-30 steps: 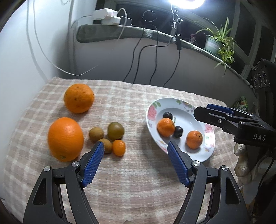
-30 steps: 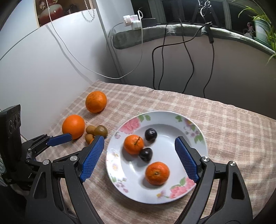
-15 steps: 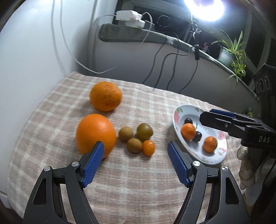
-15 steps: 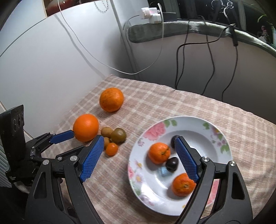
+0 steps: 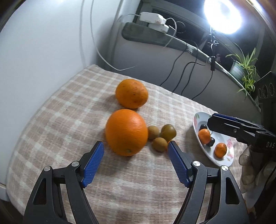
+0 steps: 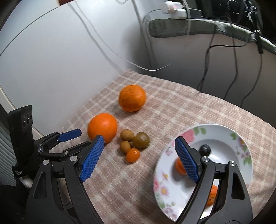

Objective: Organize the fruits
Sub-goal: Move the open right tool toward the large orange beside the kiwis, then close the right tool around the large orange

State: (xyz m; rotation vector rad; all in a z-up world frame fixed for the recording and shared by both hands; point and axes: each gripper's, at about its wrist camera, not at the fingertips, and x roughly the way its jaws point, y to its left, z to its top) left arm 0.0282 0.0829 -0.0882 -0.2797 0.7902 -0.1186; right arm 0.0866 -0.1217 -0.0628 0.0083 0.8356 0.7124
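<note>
Left tongs wide open, empty, near orange just ahead between tips. Right tongs wide open, empty, above checked tabletop. 2 oranges, small fruits on cloth; floral plate holds mandarins, dark plums.

A: A blown-out lamp is seen at the upper right of the left wrist view, and glare is spread around it.

B: Soft shadows are cast toward the lower left under the oranges. Motion blur is noted throughout; edges are bent and darkened by the fisheye.
</note>
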